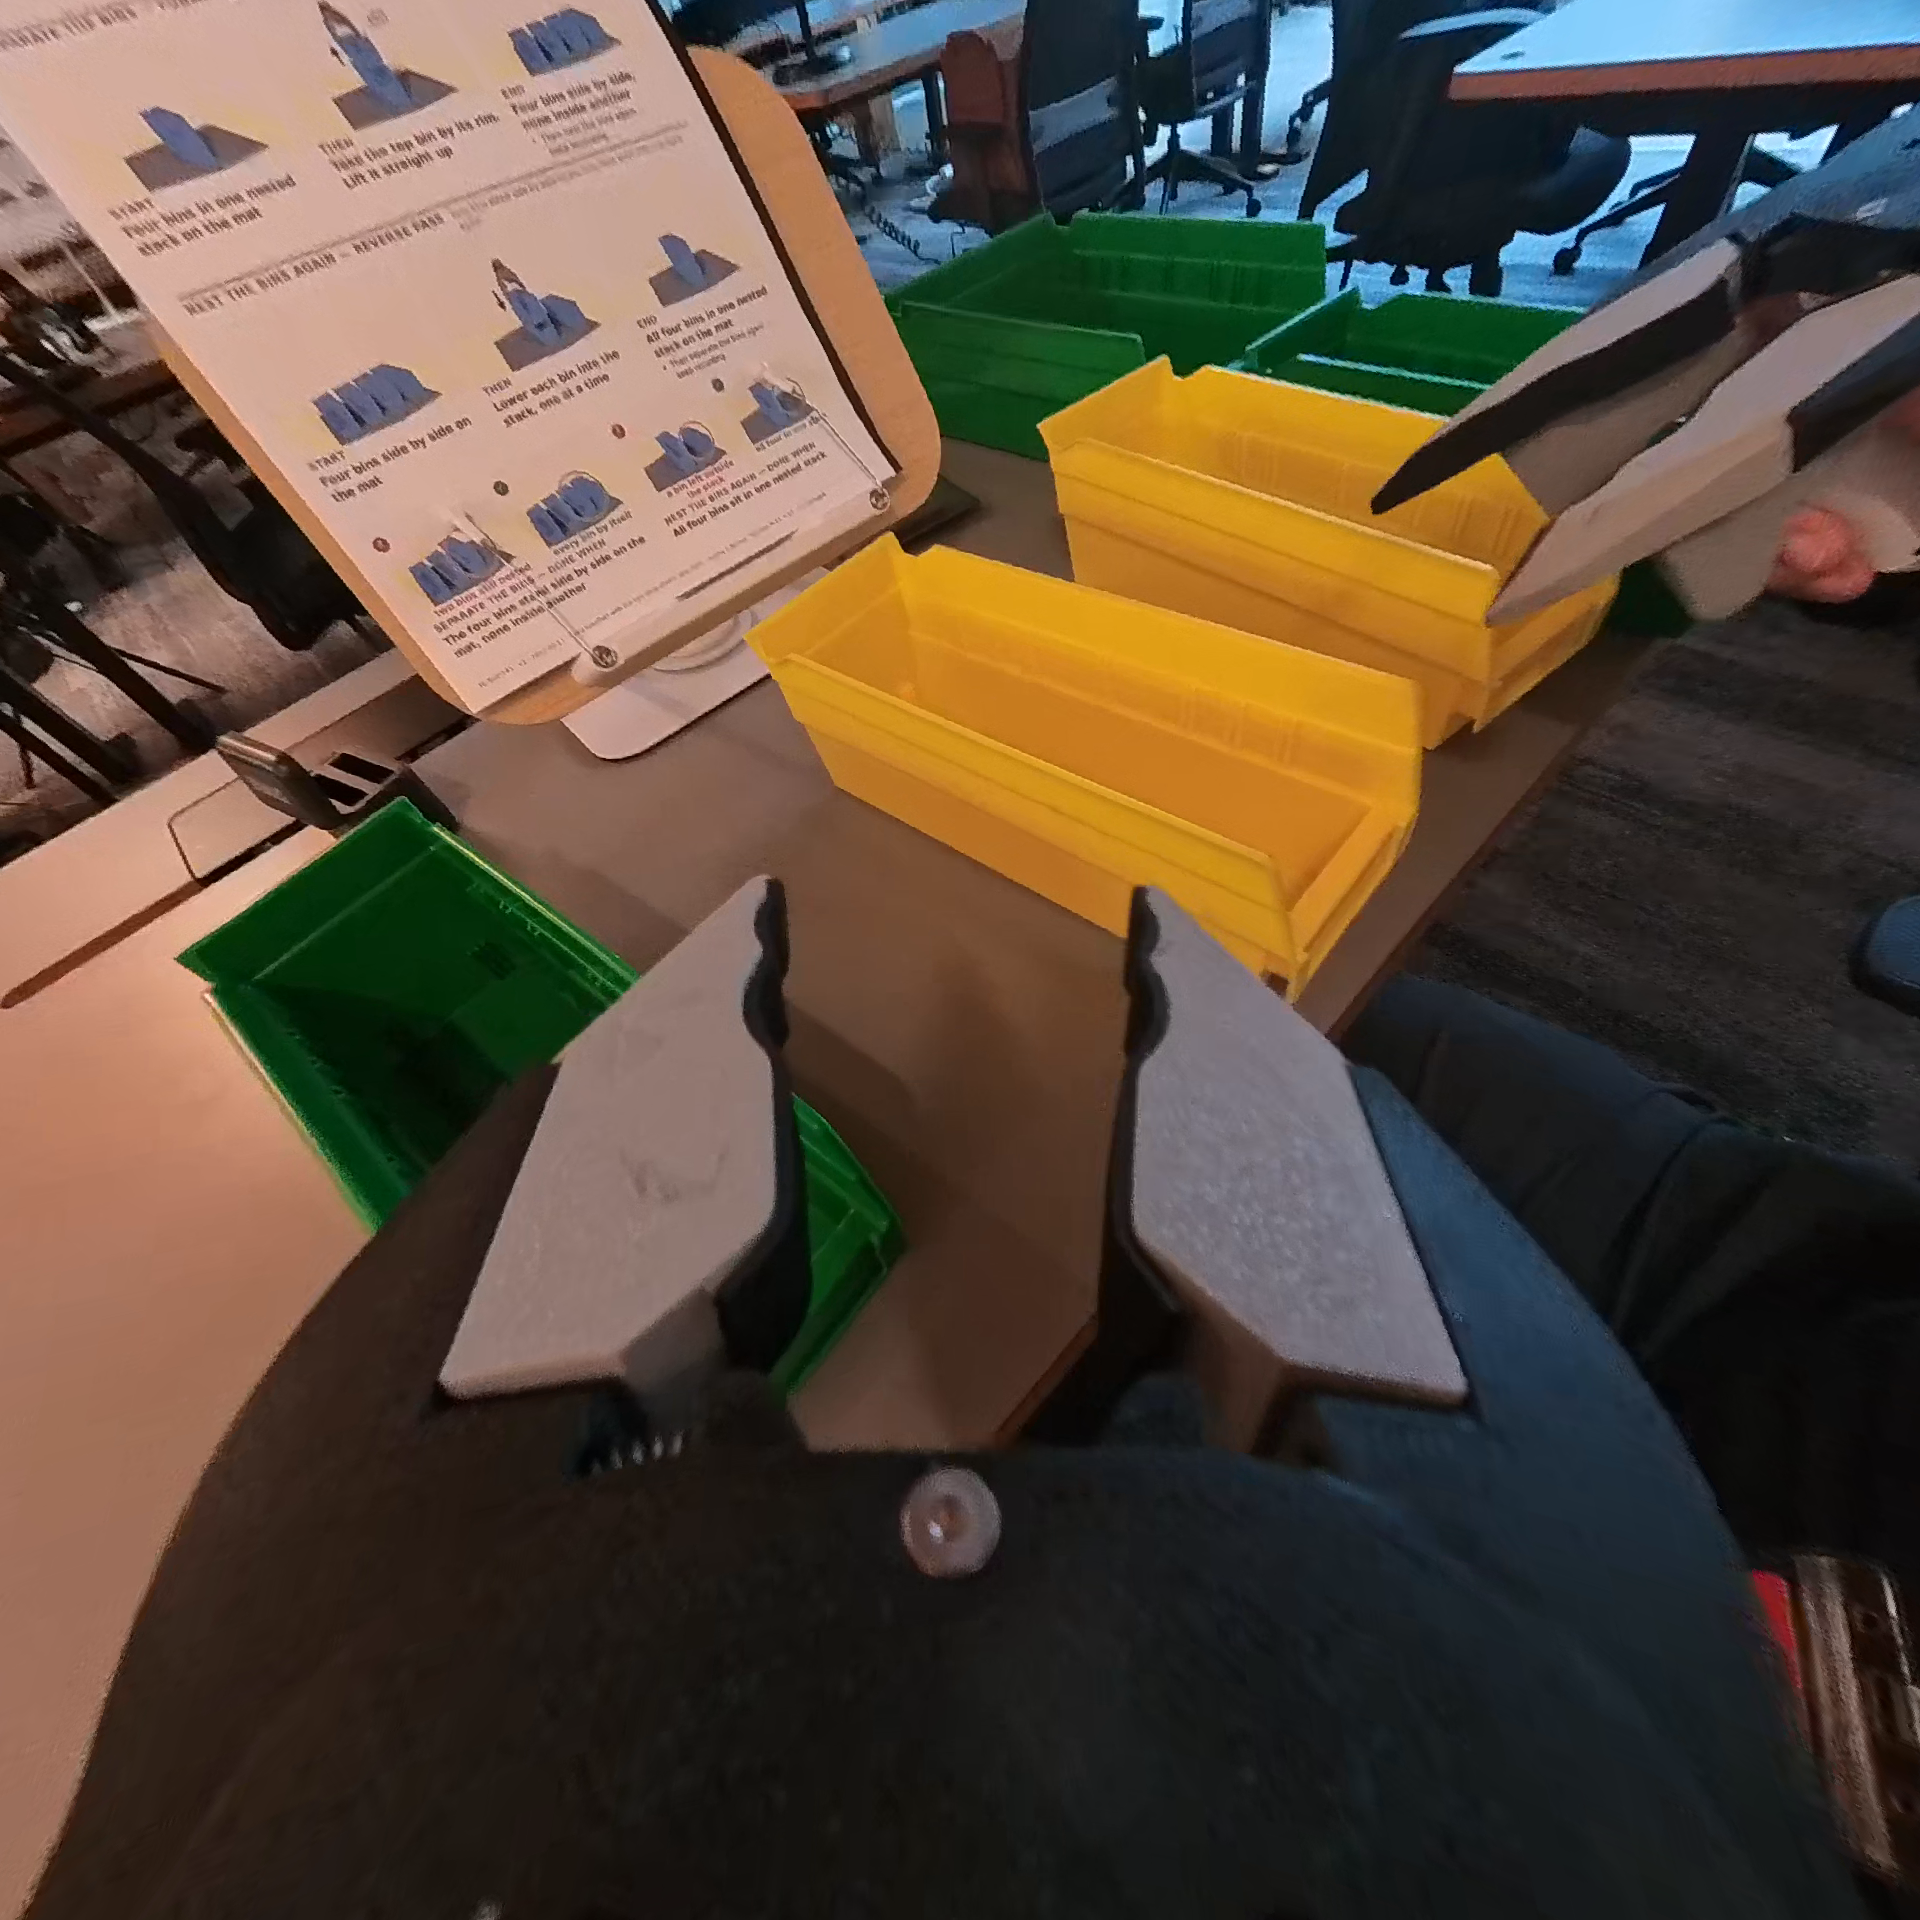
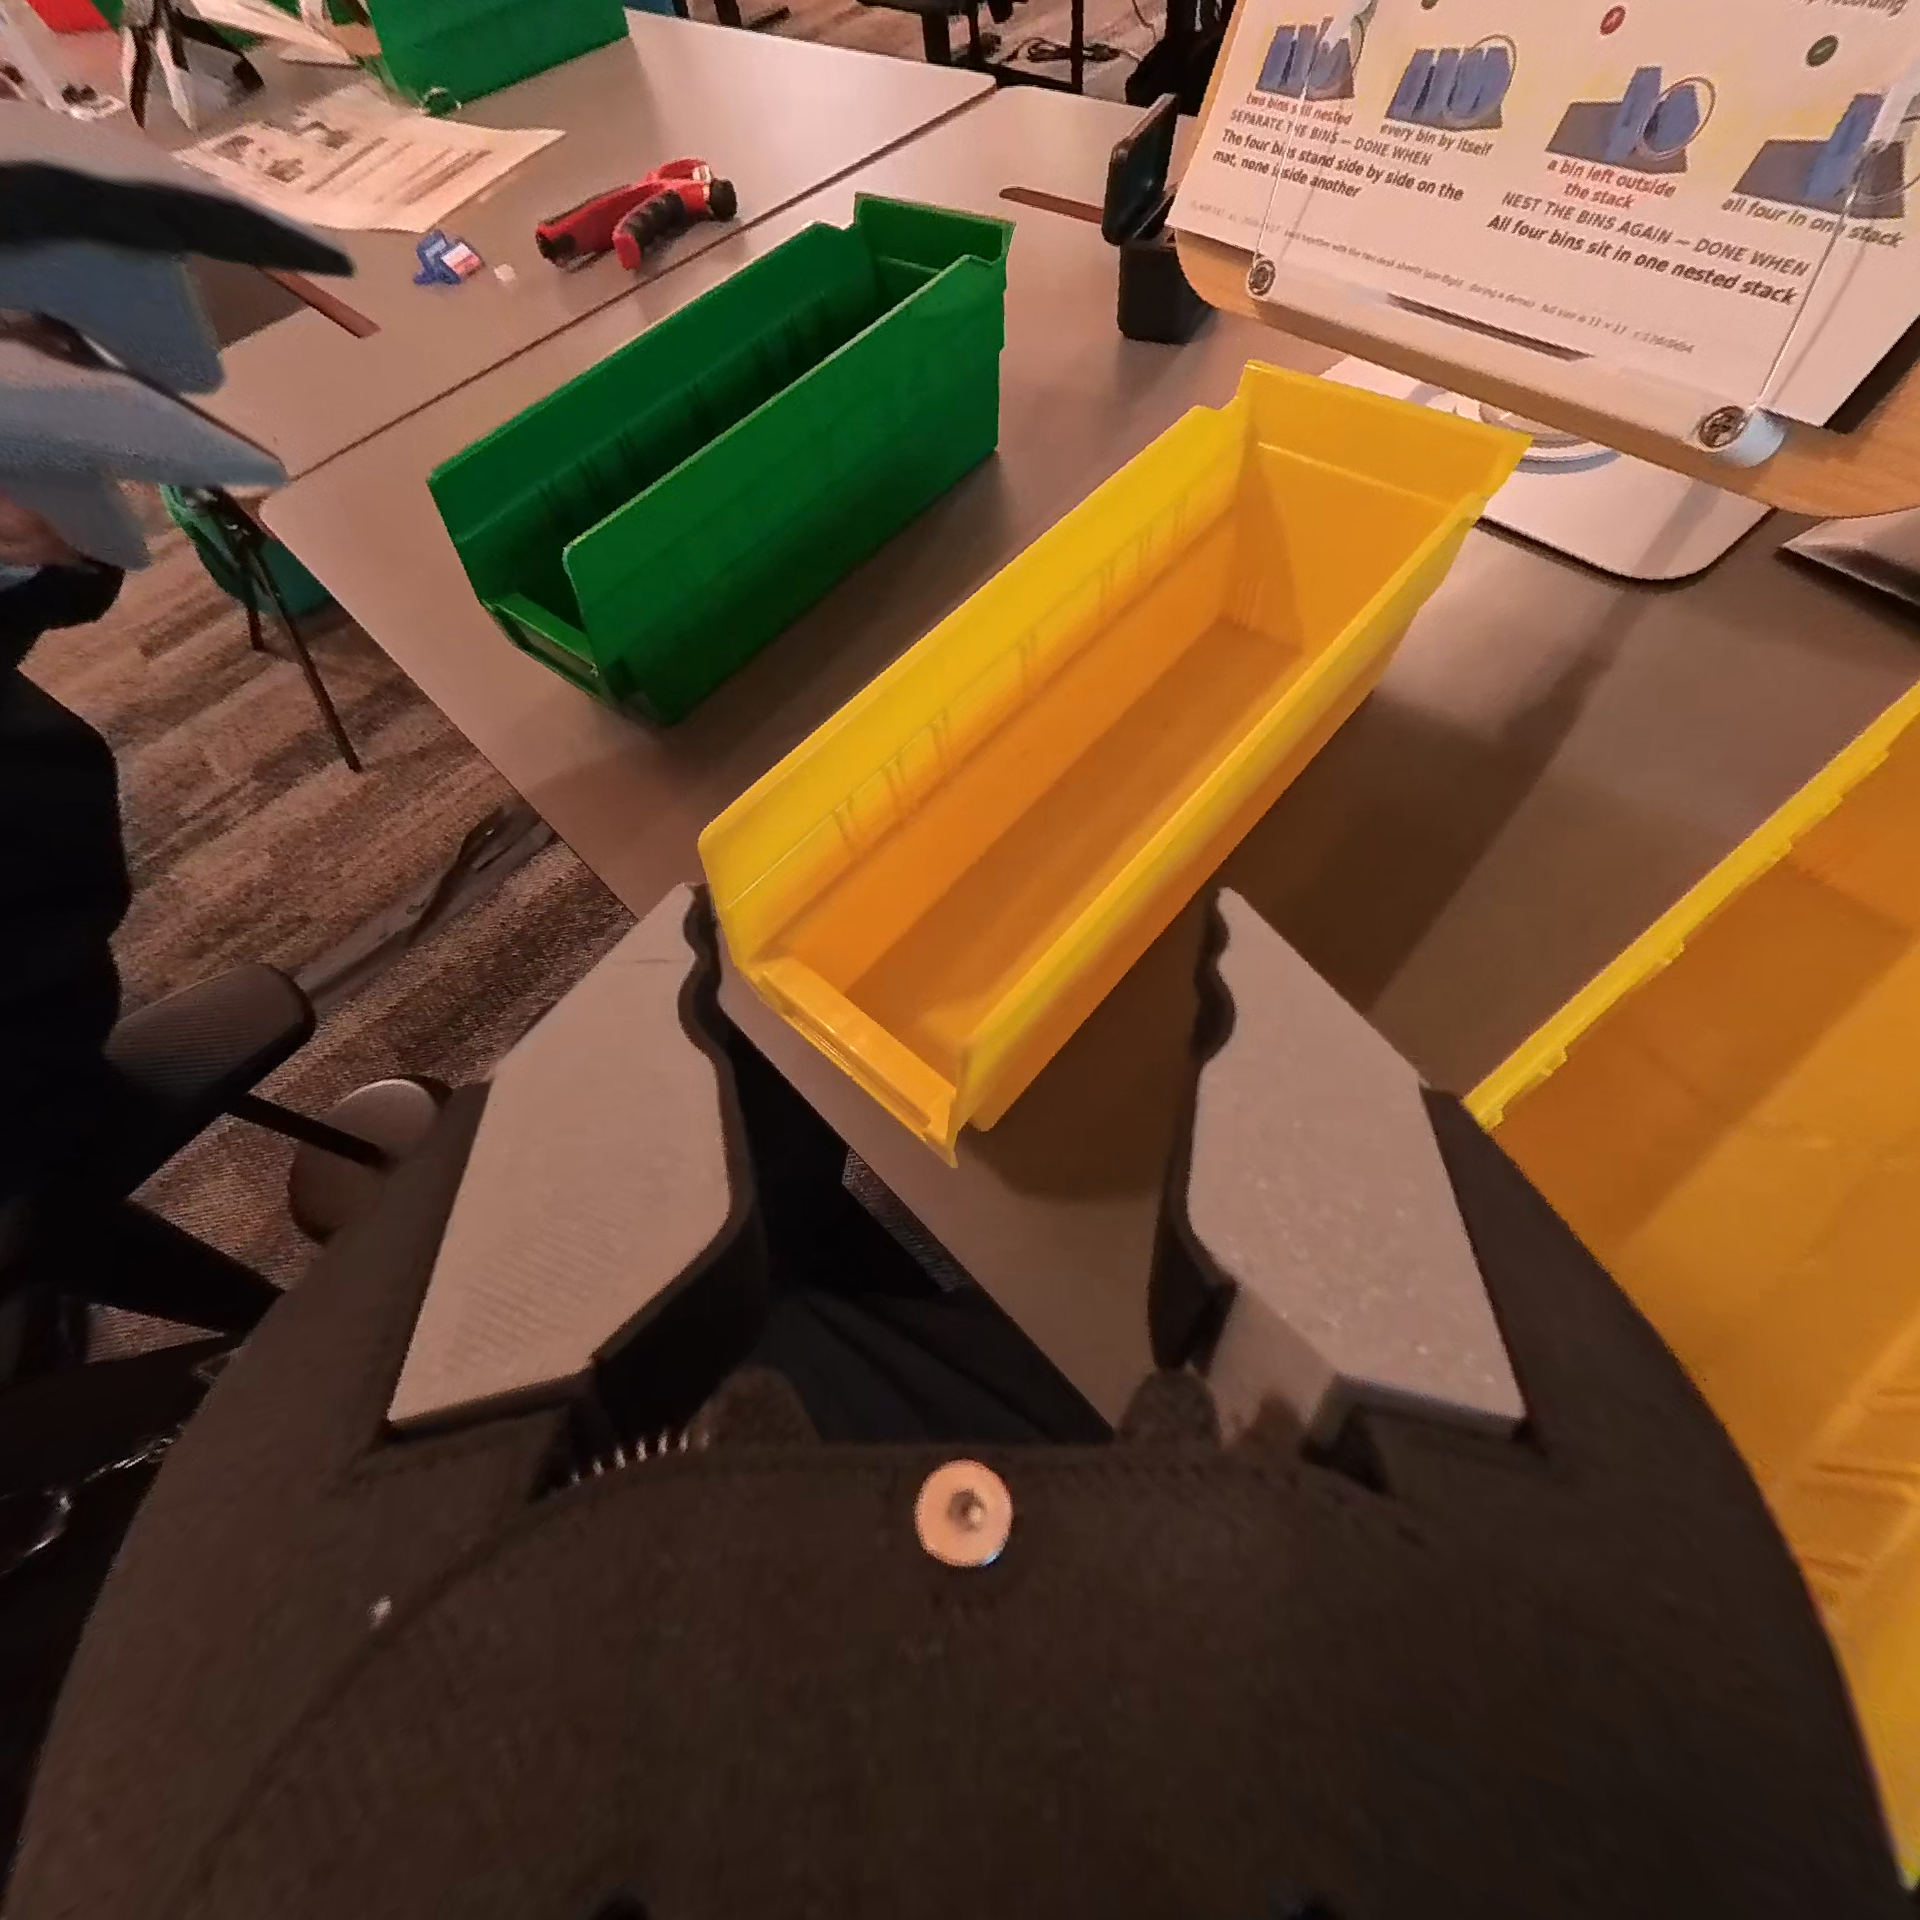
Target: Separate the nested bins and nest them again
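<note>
Both of your tongs are spread apart and hold nothing: the left tongs (image 1: 951,904) hover over the grey surface (image 1: 644,831) between the near green bin and the near yellow bin, and the right tongs (image 2: 951,914) hang just off the near end of a long yellow plastic bin (image 2: 1101,748).

You look to be between grasps, with the bins partly spread along the surface. Which half of the task you are in cannot be read from here.

Counting in the left view:
- Yellow bins: two stations. The near one (image 1: 1091,748) and the far one (image 1: 1278,520) each show doubled rims, so each may be a nested pair, though that is uncertain.
- Green rectangular plastic bins: one near left (image 1: 405,997), also with stacked rims, and two at the far end (image 1: 1101,301) (image 1: 1423,348).

Your next move probably calls for closing on one thin rim wall of the yellow bin under your right tongs, then lifting straight so it does not drag its neighbour.

The white instruction sheet on its stand (image 1: 436,312) sits at the far left.
</note>
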A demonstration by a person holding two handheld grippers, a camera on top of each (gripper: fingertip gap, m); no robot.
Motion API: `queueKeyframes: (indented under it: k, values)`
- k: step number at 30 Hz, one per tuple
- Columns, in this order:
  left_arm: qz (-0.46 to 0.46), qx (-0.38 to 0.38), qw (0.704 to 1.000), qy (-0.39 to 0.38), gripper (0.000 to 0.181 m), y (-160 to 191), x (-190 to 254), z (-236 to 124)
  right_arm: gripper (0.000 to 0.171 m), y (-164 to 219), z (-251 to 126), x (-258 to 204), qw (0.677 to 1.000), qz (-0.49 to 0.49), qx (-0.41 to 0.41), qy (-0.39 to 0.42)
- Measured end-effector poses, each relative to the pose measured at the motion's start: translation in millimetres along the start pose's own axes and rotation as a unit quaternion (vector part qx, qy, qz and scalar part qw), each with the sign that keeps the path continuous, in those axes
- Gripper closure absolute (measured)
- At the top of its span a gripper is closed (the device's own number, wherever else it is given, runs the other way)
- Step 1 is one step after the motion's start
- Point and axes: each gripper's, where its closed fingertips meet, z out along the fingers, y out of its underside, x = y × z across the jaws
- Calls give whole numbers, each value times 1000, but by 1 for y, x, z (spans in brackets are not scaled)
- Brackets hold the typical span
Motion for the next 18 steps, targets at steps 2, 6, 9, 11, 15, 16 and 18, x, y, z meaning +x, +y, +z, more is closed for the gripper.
queueKeyframes:
  k: [2, 6, 9, 11, 15, 16, 18]
  values:
    - [0, -15, 1000, 4, 111, 6, 1, 3, 82, 0, 0, -2, 1000, 1, 1, -3]
    - [-2, -26, 1000, -4, 110, 11, -3, 7, 81, -1, -1, -4, 1000, -6, 2, -3]
    - [-4, -24, 1000, -6, 111, 11, -5, 7, 83, -1, -2, -1, 1000, -7, 2, 1]
    - [-3, -22, 1000, -7, 112, 10, -5, 6, 86, -1, -1, 2, 1000, -5, 2, 7]
    - [-4, -18, 1000, -10, 113, 9, -7, 5, 89, 4, 2, 5, 1000, -4, -11, 15]
    - [-4, -17, 1000, -10, 113, 9, -8, 4, 89, 5, 3, 4, 1000, -7, -13, 14]
    - [-4, -15, 1000, -12, 113, 8, -8, 3, 90, 6, 4, 3, 1000, -13, -17, 14]
